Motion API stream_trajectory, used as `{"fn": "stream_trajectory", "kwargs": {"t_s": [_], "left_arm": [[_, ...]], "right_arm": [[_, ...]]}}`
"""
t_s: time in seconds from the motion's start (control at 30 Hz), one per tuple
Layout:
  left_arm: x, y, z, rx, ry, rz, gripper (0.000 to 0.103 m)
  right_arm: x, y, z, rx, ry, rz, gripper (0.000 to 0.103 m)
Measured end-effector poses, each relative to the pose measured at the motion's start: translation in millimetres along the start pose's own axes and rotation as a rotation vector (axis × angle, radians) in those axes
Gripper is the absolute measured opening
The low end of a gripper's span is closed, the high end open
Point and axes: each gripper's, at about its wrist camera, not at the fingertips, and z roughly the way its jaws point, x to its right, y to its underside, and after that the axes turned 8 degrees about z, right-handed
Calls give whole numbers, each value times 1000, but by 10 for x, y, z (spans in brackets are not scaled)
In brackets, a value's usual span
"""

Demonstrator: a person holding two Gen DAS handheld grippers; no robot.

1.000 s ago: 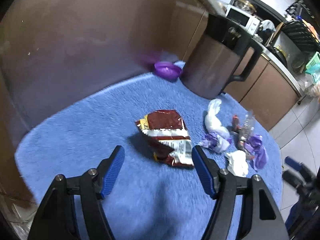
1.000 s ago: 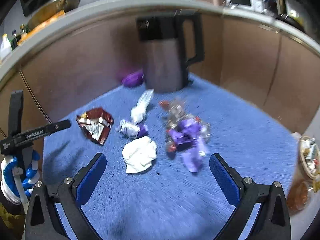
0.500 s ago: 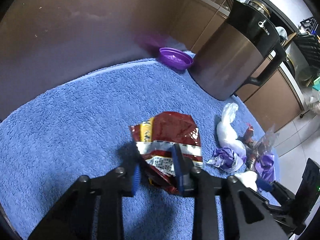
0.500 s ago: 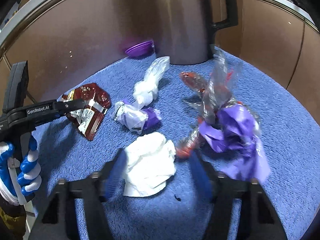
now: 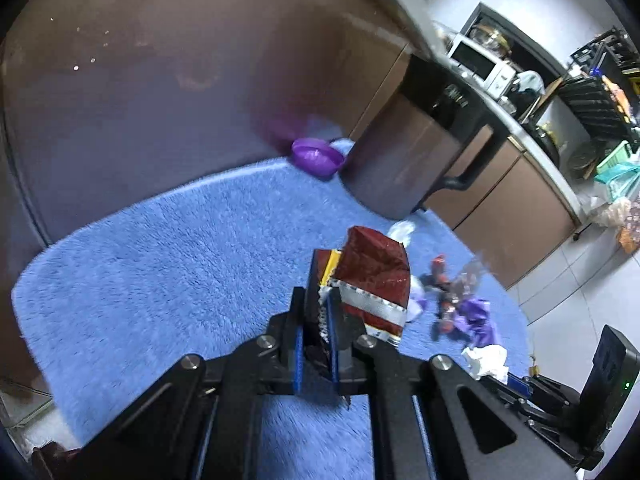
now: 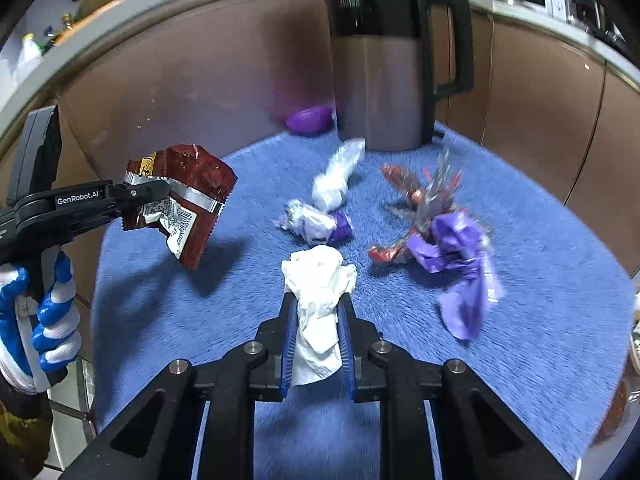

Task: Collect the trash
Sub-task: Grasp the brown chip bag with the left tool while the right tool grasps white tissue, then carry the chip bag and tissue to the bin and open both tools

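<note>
Both tools loaded, bin beyond them

We have just closed our left tool [image 5: 316, 344] on the red wrapper [image 6: 180, 196], lifted off the rug [image 6: 240, 300]; our right tool [image 6: 318, 344] on the white tissue [image 6: 318, 296]; the upright bin [image 6: 380, 80] stands farther ahead.

"GenRobot.AI" in white on the black left hand-held gripper [image 6: 154, 194]; wrapper print illegible.
</note>
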Motion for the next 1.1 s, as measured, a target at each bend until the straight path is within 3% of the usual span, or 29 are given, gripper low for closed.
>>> {"fn": "stream_trajectory", "kwargs": {"t_s": [0.33,0.53,0.87,1.1], "left_arm": [[620,-69,-839,112,47,111,9],[1375,53,-985,111,139,228,9],[3140,768,-343,-86,330,464,9],[4197,1532,319,-246,349,635,9]], "right_arm": [[35,74,-1163,175,30,4,18],[339,294,-1799,263,112,51,18],[1514,1104,-2476,304,350,287,18],[2324,1705,-2384,228,441,463,19]]}}
